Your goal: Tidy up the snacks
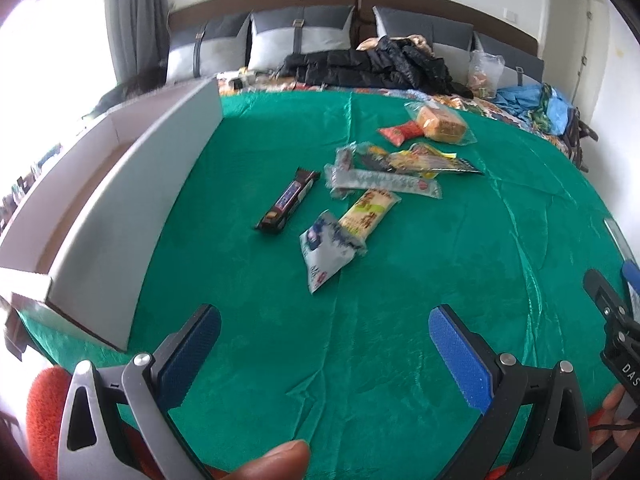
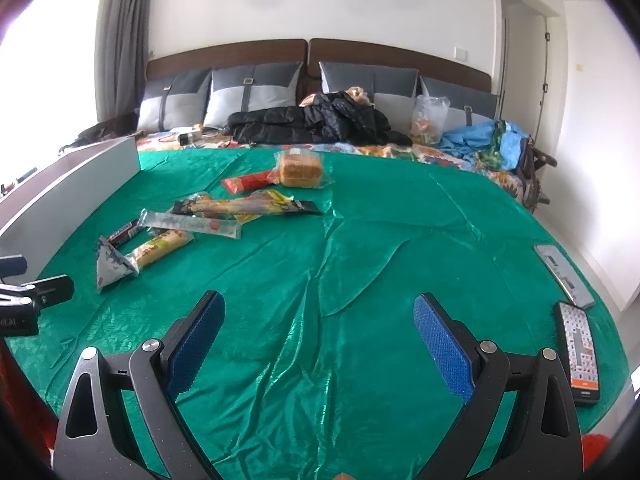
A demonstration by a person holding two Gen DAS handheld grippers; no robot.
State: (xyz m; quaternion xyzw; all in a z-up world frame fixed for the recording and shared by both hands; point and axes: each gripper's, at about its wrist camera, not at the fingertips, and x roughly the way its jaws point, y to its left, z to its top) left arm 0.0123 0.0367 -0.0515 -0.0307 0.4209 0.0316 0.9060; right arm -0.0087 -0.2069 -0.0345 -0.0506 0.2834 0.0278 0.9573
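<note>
In the left wrist view, the left claw (image 1: 324, 344) is seen released, its blue pads spread wide above bare green cloth (image 1: 400, 320) spread over the bed, with nothing between them. Open cloth is left ahead of the claw up to the nearest snack, a white and blue packet (image 1: 326, 250), which lies ahead and roughly centred. A dark chocolate bar (image 1: 289, 200) is found just beyond it to the left, a yellow-green packet (image 1: 369, 213) touching the white packet on the right, and further packets are heaped behind, with a wrapped bread loaf (image 1: 440, 123) farthest off. The way is bounded on the left by the wall of a long white box (image 1: 132, 200), which runs forward beside the claw. The right claw (image 1: 612, 300) is glimpsed at the right edge. In the right wrist view, the right claw (image 2: 318, 344) is likewise released and empty over wrinkled cloth (image 2: 360, 240), with wide room ahead. The snacks are all placed ahead and to the left, well apart from the claw: the white packet (image 2: 110, 264) nearest, the bread loaf (image 2: 301, 170) farthest. Two phones (image 2: 578, 356) are laid to the right, near the cloth's edge.
</note>
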